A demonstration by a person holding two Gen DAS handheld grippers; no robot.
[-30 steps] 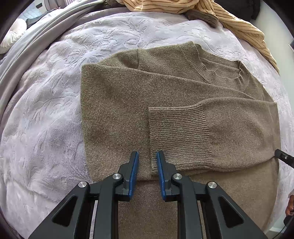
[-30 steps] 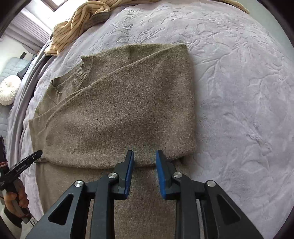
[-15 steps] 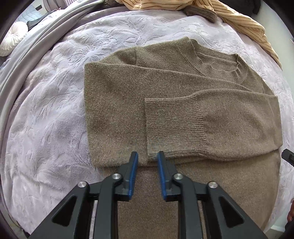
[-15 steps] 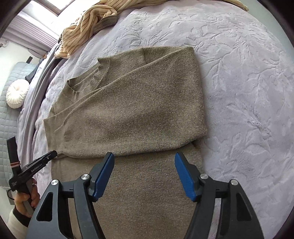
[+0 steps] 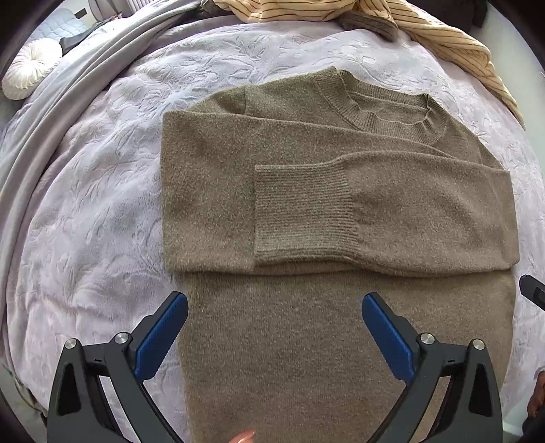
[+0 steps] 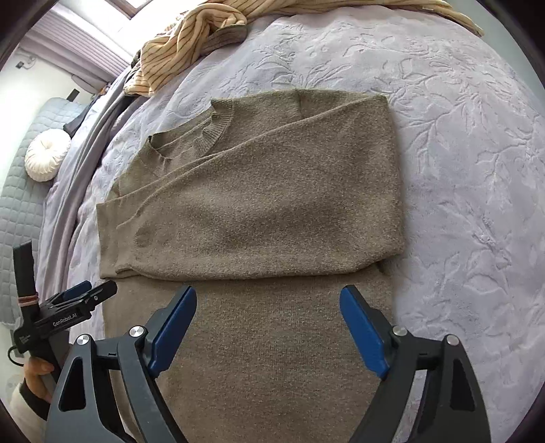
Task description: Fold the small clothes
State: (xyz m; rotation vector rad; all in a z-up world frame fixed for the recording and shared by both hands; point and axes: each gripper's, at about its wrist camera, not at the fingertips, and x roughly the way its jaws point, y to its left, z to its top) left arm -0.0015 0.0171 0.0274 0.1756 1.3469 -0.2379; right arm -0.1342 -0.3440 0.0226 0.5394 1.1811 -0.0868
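An olive-brown knit sweater [image 5: 340, 211] lies flat on the bed, neck away from me, both sleeves folded across its chest. The ribbed cuff [image 5: 303, 211] of the top sleeve lies near the middle. My left gripper [image 5: 274, 327] is open and empty above the sweater's lower body, near its left edge. My right gripper [image 6: 269, 320] is open and empty above the lower body of the sweater [image 6: 272, 204], towards its right edge. The left gripper also shows at the left of the right wrist view [image 6: 88, 293].
The sweater lies on a lilac embossed bedspread [image 5: 85, 204]. A yellow striped garment [image 5: 425, 30] is heaped at the far edge, also in the right wrist view [image 6: 184, 37]. A grey blanket [image 5: 68, 88] and a round white cushion [image 6: 47, 155] lie at the left.
Both grippers have opened: the right one half a second ago, the left one since then. Both have drawn back towards the sweater's hem. The sweater has not moved.
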